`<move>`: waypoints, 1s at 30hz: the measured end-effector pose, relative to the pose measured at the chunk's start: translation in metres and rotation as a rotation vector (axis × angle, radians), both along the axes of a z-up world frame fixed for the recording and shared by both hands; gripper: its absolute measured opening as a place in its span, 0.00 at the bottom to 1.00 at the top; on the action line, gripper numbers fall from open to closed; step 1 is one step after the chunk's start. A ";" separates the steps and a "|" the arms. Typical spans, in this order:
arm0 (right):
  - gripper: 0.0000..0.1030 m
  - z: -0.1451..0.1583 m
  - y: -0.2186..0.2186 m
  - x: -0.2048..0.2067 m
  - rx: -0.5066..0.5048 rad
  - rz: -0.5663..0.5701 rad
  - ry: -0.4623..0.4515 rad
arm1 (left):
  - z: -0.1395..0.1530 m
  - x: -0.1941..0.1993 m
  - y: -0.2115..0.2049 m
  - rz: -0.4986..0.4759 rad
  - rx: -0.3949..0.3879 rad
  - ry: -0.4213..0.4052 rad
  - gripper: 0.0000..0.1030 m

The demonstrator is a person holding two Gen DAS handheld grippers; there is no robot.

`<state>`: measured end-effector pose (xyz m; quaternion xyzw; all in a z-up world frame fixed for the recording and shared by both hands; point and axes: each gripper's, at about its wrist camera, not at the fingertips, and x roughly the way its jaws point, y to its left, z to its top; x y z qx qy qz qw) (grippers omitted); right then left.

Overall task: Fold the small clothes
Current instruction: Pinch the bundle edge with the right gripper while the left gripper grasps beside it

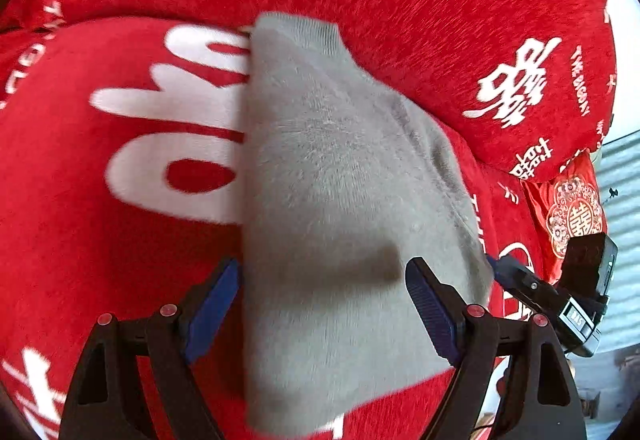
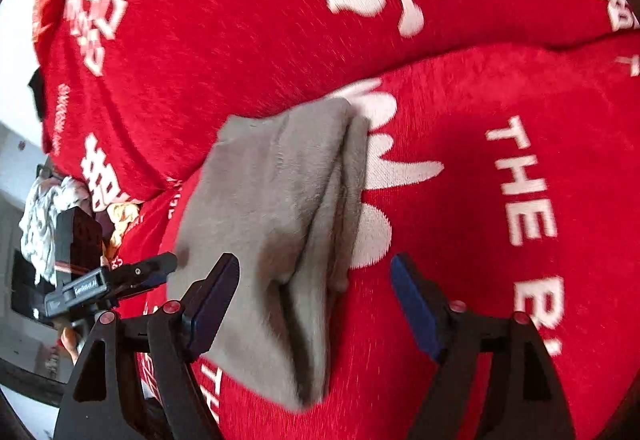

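Observation:
A small grey fuzzy sweater (image 1: pixel 340 200) lies folded lengthwise on a red blanket (image 1: pixel 100 240) with white lettering. Its ribbed hem points away from me in the left wrist view. My left gripper (image 1: pixel 324 304) is open, its blue-padded fingers spread on either side of the sweater's near end and just above it, holding nothing. In the right wrist view the same sweater (image 2: pixel 272 224) shows its folded layers. My right gripper (image 2: pixel 316 300) is open and empty, its left finger over the sweater's near part, its right finger over bare blanket.
A red pillow (image 1: pixel 440 20) with white characters rises behind the sweater. The right gripper's body (image 1: pixel 560 292) shows at the right edge of the left wrist view. A heap of pale clothes (image 2: pixel 48 216) lies at the left edge of the right wrist view.

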<state>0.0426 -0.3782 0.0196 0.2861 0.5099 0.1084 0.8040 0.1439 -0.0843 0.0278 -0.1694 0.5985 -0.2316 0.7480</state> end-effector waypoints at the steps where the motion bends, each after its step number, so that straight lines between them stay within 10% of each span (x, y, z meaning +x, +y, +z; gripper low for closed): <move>1: 0.78 -0.009 0.001 0.009 0.024 0.004 0.025 | -0.007 0.005 -0.003 0.005 -0.004 0.020 0.83; 6: 0.78 -0.031 0.015 0.036 0.117 0.050 0.052 | -0.020 0.021 -0.013 -0.011 -0.070 0.037 0.96; 11: 0.77 -0.032 0.046 0.056 0.051 0.136 0.042 | -0.018 0.023 -0.036 -0.084 0.049 -0.050 0.95; 17: 0.46 -0.019 0.062 0.051 -0.086 0.186 -0.012 | -0.007 0.012 -0.047 -0.104 0.134 -0.169 0.68; 23: 0.42 0.009 0.084 0.037 -0.235 0.205 -0.091 | 0.011 0.002 -0.047 -0.086 0.179 -0.235 0.49; 30: 0.41 0.034 0.092 0.019 -0.293 0.225 -0.142 | 0.026 -0.021 -0.056 -0.089 0.255 -0.301 0.48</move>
